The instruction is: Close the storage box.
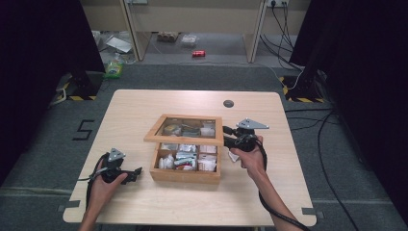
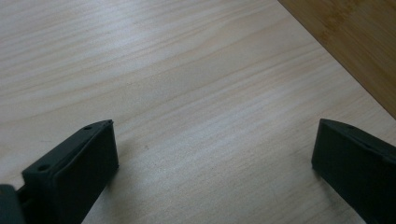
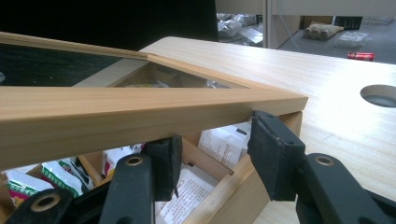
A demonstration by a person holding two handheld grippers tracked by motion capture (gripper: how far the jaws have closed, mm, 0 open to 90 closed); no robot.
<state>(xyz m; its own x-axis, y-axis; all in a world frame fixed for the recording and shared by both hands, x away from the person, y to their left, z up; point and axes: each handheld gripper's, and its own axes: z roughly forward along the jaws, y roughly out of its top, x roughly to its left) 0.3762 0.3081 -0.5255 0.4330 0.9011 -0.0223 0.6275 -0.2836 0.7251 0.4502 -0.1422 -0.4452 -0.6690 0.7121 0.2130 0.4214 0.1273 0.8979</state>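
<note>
A wooden box point(image 1: 185, 175) with several compartments of sachets point(image 1: 185, 159) stands mid-table. Its glass-paned lid point(image 1: 183, 139) is tilted up, front rail raised off the box. My right gripper point(image 1: 227, 136) is at the lid's right front corner. In the right gripper view its open jaws sit just under the lid's front rail point(image 3: 140, 114), right gripper point(image 3: 215, 154) over the box's right-hand compartments, and whether the rail rests on them I cannot tell. My left gripper point(image 1: 137, 172) is left of the box, low over bare table, jaws wide apart; left gripper point(image 2: 212, 154) holds nothing.
A round cable hole point(image 1: 228, 103) lies in the table behind the box. The box's wooden side point(image 2: 355, 42) is close to my left gripper. A red can point(image 1: 198, 53), bags and cables lie on the floor beyond the table.
</note>
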